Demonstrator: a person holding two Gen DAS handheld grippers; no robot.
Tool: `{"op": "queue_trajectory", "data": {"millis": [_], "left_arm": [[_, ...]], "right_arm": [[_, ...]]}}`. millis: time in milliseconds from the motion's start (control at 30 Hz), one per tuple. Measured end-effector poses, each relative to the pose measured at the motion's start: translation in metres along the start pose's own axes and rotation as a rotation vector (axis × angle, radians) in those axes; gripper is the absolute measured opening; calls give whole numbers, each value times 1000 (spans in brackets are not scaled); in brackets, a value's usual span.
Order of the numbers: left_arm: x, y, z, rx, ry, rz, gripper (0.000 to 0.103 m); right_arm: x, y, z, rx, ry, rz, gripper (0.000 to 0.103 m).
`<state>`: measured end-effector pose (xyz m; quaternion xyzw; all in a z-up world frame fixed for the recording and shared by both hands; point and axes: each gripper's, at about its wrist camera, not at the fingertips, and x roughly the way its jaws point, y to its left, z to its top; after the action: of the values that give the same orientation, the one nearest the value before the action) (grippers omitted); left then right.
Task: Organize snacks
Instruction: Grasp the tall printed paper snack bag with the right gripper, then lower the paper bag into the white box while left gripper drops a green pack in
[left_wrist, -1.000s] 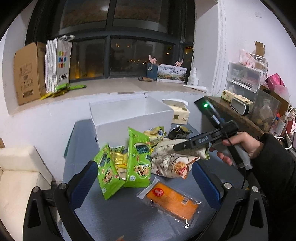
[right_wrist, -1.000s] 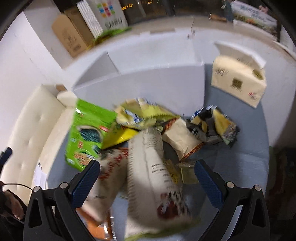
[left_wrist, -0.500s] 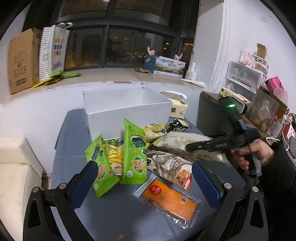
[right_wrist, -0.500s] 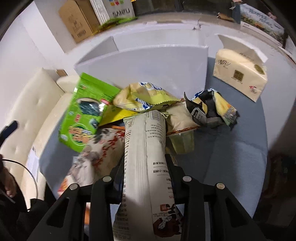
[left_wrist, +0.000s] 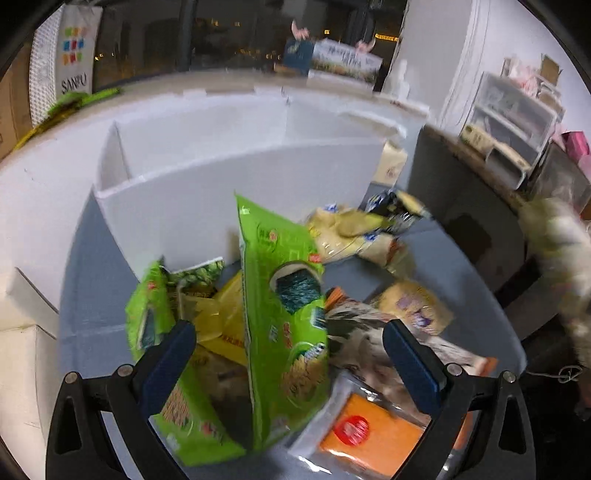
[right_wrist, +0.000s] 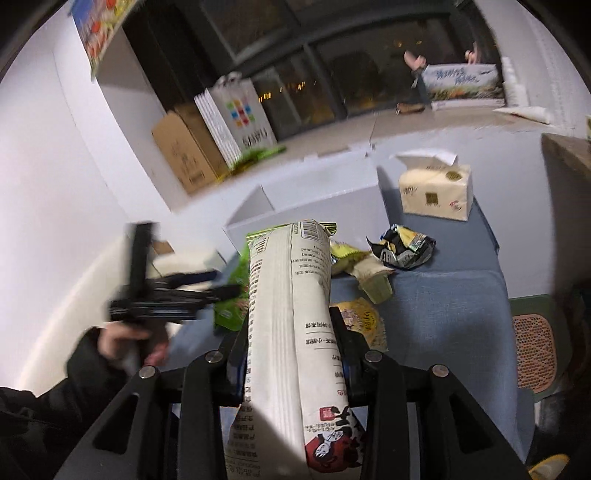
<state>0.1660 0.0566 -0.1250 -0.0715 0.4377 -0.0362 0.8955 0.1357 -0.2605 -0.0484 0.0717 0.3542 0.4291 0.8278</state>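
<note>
My right gripper (right_wrist: 291, 347) is shut on a long white snack bag (right_wrist: 291, 314) and holds it lifted above the table; the bag shows blurred at the right edge of the left wrist view (left_wrist: 561, 251). My left gripper (left_wrist: 291, 350) is open, with a tall green seaweed snack bag (left_wrist: 284, 306) standing between its fingers. A pile of snacks lies around it: a second green bag (left_wrist: 155, 332), yellow packets (left_wrist: 218, 317), an orange packet (left_wrist: 369, 428). An open white box (left_wrist: 236, 184) stands behind the pile.
A tissue pack (right_wrist: 436, 192) and a crumpled black-yellow packet (right_wrist: 406, 247) lie on the grey table (right_wrist: 443, 302). A cardboard box (right_wrist: 184, 151) and a shopping bag (right_wrist: 240, 114) stand on the window ledge. Storage drawers (left_wrist: 513, 125) are at the right.
My right gripper has lifted the white bag off the pile and drawn it back to the right. My left gripper has moved down and forward around the tall green bag.
</note>
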Motion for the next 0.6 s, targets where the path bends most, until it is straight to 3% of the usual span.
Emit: {"op": "queue_trajectory", "data": {"millis": [33, 67, 100, 167, 200, 300, 467, 600], "left_arm": [[5, 1, 0, -3, 13, 11, 98], [7, 2, 0, -5, 17, 15, 86], [9, 3, -1, -10, 19, -1, 61], [8, 6, -3, -33, 30, -29, 25], [2, 7, -5, -51, 9, -52, 16], [-19, 2, -8, -31, -62, -24, 15], [-66, 6, -9, -87, -177, -78, 15], [-103, 12, 9, -148, -305, -108, 15]], "right_arm": [[-4, 3, -2, 3, -17, 1, 39], [-3, 1, -2, 4, -25, 8, 39], [-5, 2, -3, 6, -33, 14, 39], [2, 1, -1, -1, -31, 11, 39], [5, 1, -1, -7, -33, -6, 39], [5, 3, -2, -7, -50, -22, 39], [15, 1, 1, -6, -57, -30, 39], [22, 8, 13, -25, -78, -57, 39]]}}
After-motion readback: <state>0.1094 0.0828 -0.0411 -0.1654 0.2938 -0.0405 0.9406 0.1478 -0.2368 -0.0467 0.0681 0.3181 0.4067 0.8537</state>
